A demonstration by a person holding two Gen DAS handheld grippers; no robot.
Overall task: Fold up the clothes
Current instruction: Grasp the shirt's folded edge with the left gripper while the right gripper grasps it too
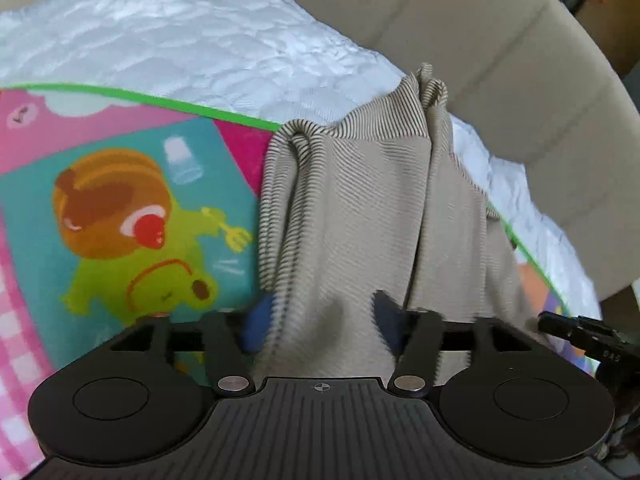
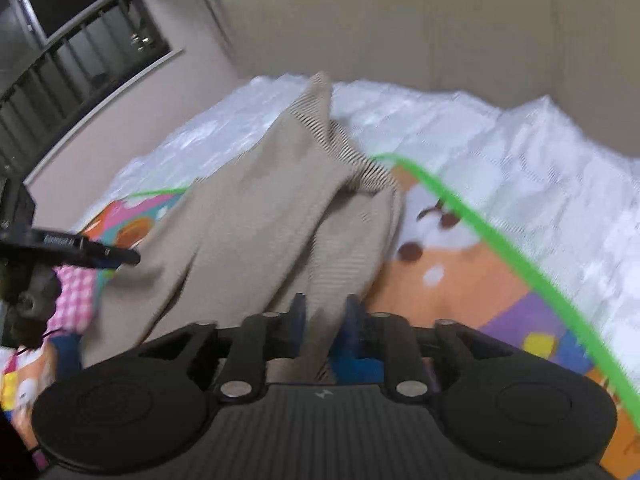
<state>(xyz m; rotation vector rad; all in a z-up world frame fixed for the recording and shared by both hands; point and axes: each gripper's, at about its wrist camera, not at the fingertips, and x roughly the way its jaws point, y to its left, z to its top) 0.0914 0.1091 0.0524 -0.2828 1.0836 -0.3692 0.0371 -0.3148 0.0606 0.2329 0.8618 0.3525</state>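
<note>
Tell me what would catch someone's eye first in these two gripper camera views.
The beige striped garment fills the middle of both views, its near edge held in both the left gripper and the right gripper. Under it lies a bright cartoon play mat with a green border, spread over a white quilted cover on a beige sofa.

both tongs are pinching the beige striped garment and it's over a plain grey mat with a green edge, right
Not quite: the mat is not plain grey but a colourful cartoon print with a green edge, as the left wrist view shows. Both the left tongs and the right tongs do pinch the beige striped garment.
</note>
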